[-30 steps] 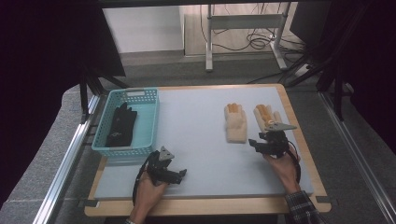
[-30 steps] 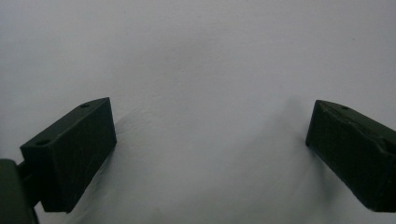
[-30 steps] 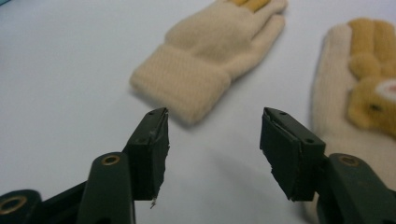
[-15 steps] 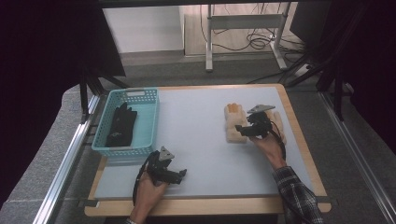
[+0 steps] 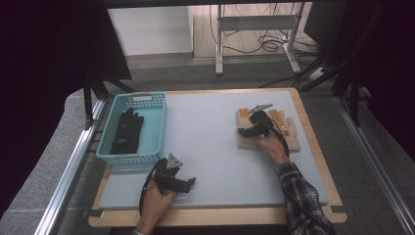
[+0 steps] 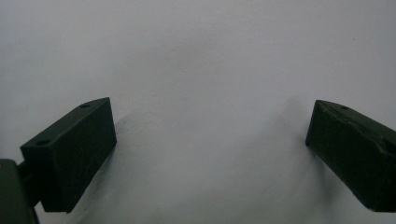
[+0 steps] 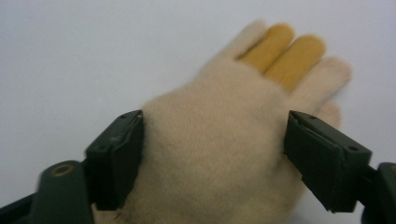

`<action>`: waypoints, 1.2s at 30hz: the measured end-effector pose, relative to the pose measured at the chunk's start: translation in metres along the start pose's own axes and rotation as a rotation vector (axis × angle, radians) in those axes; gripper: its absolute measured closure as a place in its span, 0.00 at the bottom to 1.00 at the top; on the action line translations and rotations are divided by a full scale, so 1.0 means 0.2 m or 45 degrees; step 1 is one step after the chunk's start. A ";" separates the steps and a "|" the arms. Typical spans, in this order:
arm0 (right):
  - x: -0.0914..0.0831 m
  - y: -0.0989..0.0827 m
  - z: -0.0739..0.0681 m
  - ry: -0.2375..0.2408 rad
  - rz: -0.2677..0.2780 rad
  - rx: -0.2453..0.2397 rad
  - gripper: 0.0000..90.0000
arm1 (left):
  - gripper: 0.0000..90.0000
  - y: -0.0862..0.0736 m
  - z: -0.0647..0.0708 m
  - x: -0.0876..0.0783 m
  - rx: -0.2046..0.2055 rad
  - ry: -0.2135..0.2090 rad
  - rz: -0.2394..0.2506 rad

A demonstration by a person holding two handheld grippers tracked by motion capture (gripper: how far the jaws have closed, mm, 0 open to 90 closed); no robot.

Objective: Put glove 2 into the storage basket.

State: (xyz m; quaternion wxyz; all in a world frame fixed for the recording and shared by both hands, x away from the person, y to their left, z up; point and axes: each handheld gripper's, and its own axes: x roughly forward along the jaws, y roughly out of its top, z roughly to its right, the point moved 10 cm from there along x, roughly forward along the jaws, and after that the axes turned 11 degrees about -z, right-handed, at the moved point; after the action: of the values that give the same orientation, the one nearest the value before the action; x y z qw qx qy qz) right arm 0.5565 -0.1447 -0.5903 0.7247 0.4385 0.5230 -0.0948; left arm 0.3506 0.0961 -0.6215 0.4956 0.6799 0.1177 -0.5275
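Right tool point(image 5: 243, 128), jaws spread wide and just been opening, straddles the palm of the left-hand cream knit glove point(image 7: 219, 154); in the right gripper view the glove's body lies between the two black pads, which flank it without visibly pressing in. This glove lies flat on the right half of the bench point(image 5: 205, 142), fingers pointing away from the person, with a second cream glove point(image 5: 288, 128) just beside it. Two of its fingers show a yellow-orange coating. As a knitted item it is judged light, soft and limp: it will fold and drape when lifted, and a pinch across the bunched palm or cuff should hold better than one at the fingertips. Left tool point(image 5: 182, 182), jaws open on nothing, rests near the bench's front edge over bare grey surface. A turquoise basket point(image 5: 157, 128) at the left holds a black glove point(image 5: 128, 129). Between gloves and basket nothing stands in the way.
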 end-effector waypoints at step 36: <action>-0.33 -0.18 -0.69 0.259 0.092 0.013 0.57 | 0.02 0.00 0.00 0.00 -0.004 0.000 0.004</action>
State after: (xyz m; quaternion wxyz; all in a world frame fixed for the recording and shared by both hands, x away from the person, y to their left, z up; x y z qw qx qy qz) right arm 0.4137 -0.0861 -0.5638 0.6687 0.4681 0.5771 -0.0261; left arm 0.3506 0.0957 -0.6215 0.4976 0.6792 0.1177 -0.5265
